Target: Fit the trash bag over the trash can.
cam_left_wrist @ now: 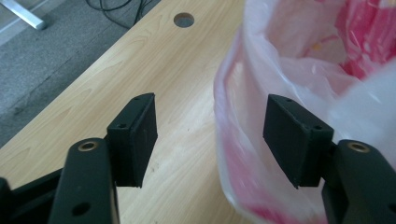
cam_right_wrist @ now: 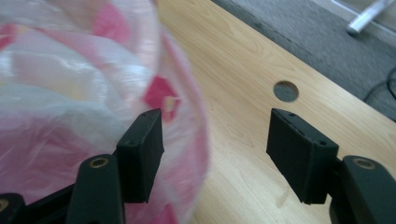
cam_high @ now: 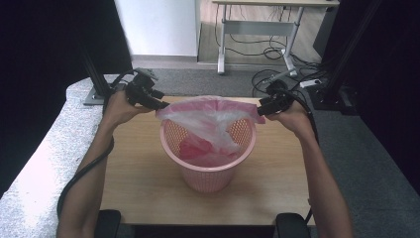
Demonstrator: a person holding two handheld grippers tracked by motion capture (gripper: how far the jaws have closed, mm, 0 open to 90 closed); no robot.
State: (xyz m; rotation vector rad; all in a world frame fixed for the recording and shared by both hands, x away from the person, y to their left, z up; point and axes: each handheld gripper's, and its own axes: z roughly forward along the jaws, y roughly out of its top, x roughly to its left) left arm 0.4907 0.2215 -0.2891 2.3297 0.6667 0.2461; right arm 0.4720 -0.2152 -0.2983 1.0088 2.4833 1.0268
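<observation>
Plastic bag (cam_high: 213, 116) is draped over pink basket (cam_high: 208, 173) on table (cam_high: 138, 168). L gripper (cam_high: 163, 105) & R gripper (cam_high: 258, 111) are seen at opposite bag edges, jaws apart, nothing clamped.

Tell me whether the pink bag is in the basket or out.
Partly in: the bag hangs down inside the basket, its mouth spread above the rim.

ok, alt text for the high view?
A person stretches a thin pink plastic bag over a pink perforated plastic basket on a light wooden table, with the left tool and right tool at the bag's opposite edges, jaws open.
</observation>
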